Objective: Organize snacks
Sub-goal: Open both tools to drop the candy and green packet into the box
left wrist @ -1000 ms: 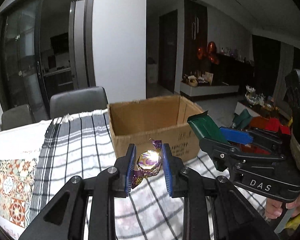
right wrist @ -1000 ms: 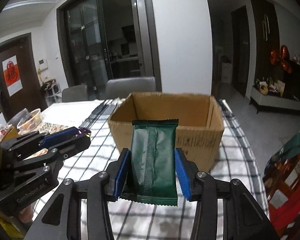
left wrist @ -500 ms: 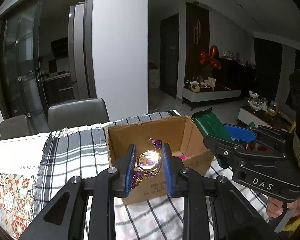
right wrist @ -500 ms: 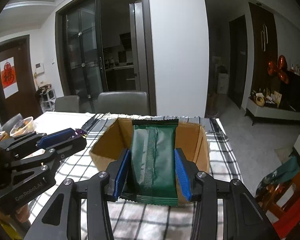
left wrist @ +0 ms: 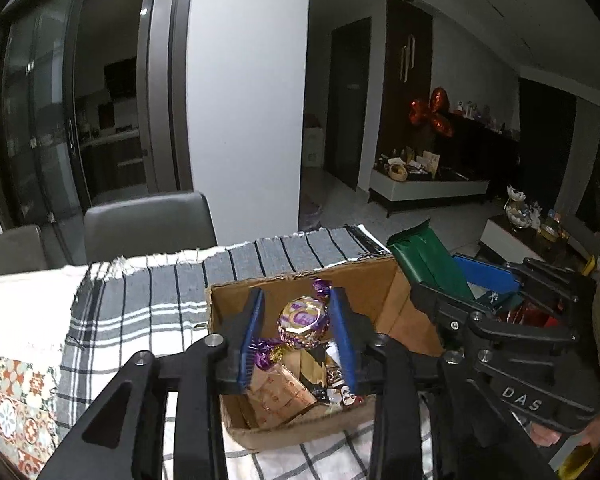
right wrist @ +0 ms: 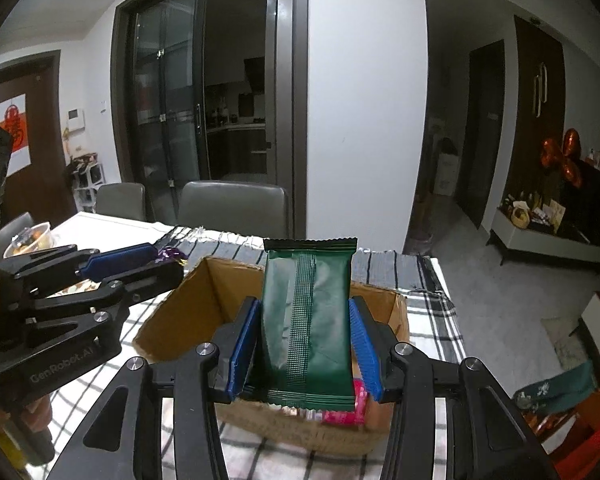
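Left gripper (left wrist: 298, 330) is opening around the purple-gold candy (left wrist: 302, 320), now dropping between its pads over the cardboard box (left wrist: 380, 300) just ahead, while right gripper (right wrist: 304, 350) is clamping the green packet (right wrist: 306, 320) above that box, having travelled in from short of it.

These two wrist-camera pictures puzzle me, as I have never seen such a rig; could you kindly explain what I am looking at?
No robot arm is here: a person holds a black two-finger clamp with blue pads in each hand, and each clamp carries a forward-looking fisheye camera. In the left wrist view, the left gripper is over the open brown cardboard box; its jaws are opening, and the gold sweet in a purple twist wrapper sits between them with gaps on both sides. In the right wrist view, the right gripper clamps a dark green foil snack packet above the same box. The box stands on a black-and-white checked cloth and already holds wrapped snacks.
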{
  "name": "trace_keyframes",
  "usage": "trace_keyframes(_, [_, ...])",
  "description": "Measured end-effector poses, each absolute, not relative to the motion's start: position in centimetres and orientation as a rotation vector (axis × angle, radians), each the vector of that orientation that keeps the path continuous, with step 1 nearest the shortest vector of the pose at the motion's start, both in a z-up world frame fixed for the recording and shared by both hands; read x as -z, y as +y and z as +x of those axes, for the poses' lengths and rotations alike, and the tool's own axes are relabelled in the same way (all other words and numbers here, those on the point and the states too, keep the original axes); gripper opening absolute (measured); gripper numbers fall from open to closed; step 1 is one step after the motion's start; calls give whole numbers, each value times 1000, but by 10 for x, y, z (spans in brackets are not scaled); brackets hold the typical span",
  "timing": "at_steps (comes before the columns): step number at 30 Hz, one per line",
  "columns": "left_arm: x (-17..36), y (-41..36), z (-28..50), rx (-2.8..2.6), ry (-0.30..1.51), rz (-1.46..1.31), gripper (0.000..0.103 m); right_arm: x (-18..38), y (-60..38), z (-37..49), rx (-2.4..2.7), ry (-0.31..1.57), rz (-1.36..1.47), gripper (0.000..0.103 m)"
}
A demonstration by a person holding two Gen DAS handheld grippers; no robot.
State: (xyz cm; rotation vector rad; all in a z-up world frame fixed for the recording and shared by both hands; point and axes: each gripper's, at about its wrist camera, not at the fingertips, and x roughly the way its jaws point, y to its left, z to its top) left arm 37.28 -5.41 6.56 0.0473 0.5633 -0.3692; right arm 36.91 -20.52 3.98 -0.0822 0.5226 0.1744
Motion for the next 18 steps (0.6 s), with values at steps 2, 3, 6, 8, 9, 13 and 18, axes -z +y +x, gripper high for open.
trace_keyframes(2, [-64, -54, 379, 368, 577, 40, 48, -36, -205, 374, -148, 534, -92, 56])
trace_keyframes(3, [-63, -54, 379, 358, 576, 39, 53, -34, -207, 376, -134, 539, -92, 61])
trace_keyframes(6, [-59, -51, 375, 319, 580, 40, 56, -30, -213, 371, -119, 538, -96, 61])
trace_keyframes(8, [-58, -48, 370, 303, 576, 44, 58, -29, -216, 365, -113, 543, -85, 61])
trace_keyframes(9, [-57, -47, 366, 296, 571, 48, 60, -29, -215, 363, -112, 543, -80, 61])
trace_keyframes(13, [-59, -39, 342, 246, 536, 42, 63, -31, -217, 348, -105, 553, -51, 61])
trace_keyframes(18, [-74, -29, 313, 222, 501, 21, 67, -38, -217, 324, -110, 555, -1, 61])
